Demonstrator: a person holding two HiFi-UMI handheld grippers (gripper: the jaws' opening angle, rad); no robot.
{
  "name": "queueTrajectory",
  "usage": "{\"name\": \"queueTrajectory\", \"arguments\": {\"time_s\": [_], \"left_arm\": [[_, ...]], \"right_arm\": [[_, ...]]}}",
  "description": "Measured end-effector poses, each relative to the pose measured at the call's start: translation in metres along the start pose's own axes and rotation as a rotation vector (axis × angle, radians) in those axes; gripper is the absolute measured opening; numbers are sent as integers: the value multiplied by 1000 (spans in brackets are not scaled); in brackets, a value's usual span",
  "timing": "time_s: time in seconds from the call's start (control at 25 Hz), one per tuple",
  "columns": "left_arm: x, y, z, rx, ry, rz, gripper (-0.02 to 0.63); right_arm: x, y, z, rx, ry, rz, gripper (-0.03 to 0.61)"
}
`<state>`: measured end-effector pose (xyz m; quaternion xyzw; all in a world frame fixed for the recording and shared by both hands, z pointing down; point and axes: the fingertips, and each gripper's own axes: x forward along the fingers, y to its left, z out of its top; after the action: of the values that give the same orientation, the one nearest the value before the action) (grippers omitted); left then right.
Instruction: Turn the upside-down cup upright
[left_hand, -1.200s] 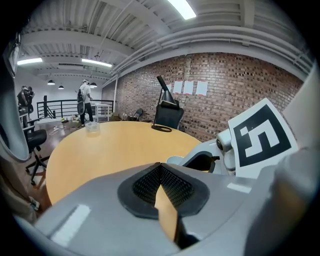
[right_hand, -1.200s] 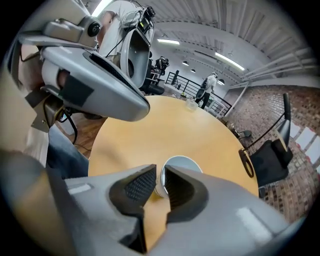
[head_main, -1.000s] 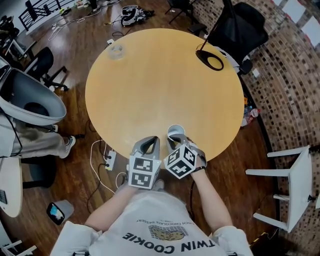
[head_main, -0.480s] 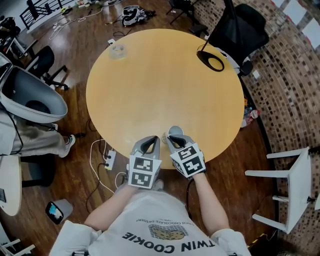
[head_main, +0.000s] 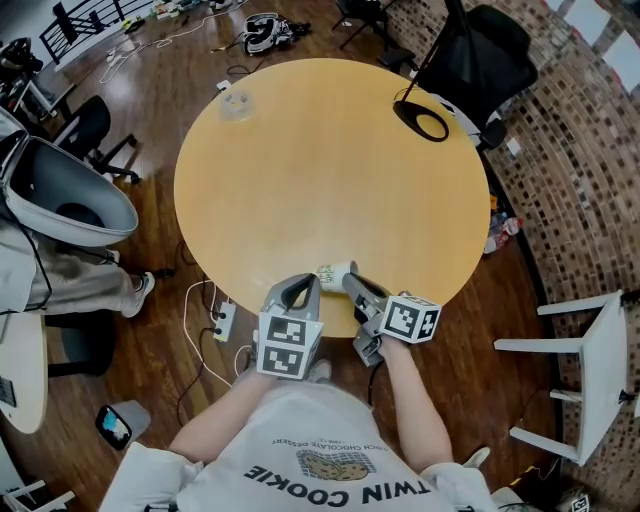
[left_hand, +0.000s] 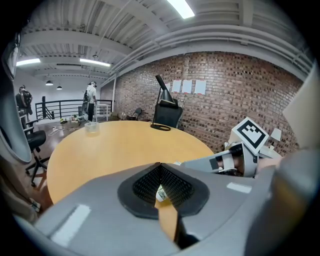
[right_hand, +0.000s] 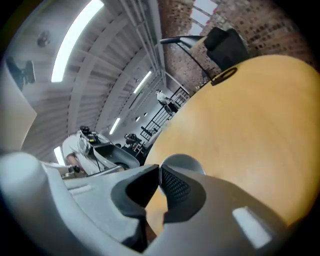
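A white paper cup (head_main: 334, 272) with print on its wall hangs tipped on its side just over the near edge of the round wooden table (head_main: 330, 170). My right gripper (head_main: 349, 281) is shut on its wall, rolled so that its marker cube points right. In the right gripper view the cup (right_hand: 184, 162) shows as a grey round end just past the pinched jaws of the right gripper (right_hand: 159, 172). My left gripper (head_main: 300, 287) rests beside the cup on its left, shut and empty. In the left gripper view its pads (left_hand: 165, 180) meet, with a sliver of the cup (left_hand: 161, 193) behind them.
A black ring-shaped lamp base (head_main: 420, 120) sits at the table's far right and a small clear object (head_main: 234, 102) at its far left. A black office chair (head_main: 480, 55), a white chair (head_main: 585, 365) and a grey shell chair (head_main: 60, 195) stand around the table.
The right gripper has rolled over to the right and risen a little, tipping the cup from standing to lying on its side. The left gripper has stayed put.
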<state>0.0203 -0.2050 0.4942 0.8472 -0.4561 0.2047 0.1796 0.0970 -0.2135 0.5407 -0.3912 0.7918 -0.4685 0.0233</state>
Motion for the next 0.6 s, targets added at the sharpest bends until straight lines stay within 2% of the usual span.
{"name": "queueTrajectory", "arguments": {"time_s": [0.24,0.36,0.6], "left_arm": [[-1,4,-3,0,1,5,6],[0,2,-2,2,3,7,6],[1,1,-2,3,6,14,6]], "right_arm": [[-1,-23,-11,262,-72,43,20],[-7,-37,-17,412,-92,14,21],[-10,-43,-17,435,-100,24,26]]}}
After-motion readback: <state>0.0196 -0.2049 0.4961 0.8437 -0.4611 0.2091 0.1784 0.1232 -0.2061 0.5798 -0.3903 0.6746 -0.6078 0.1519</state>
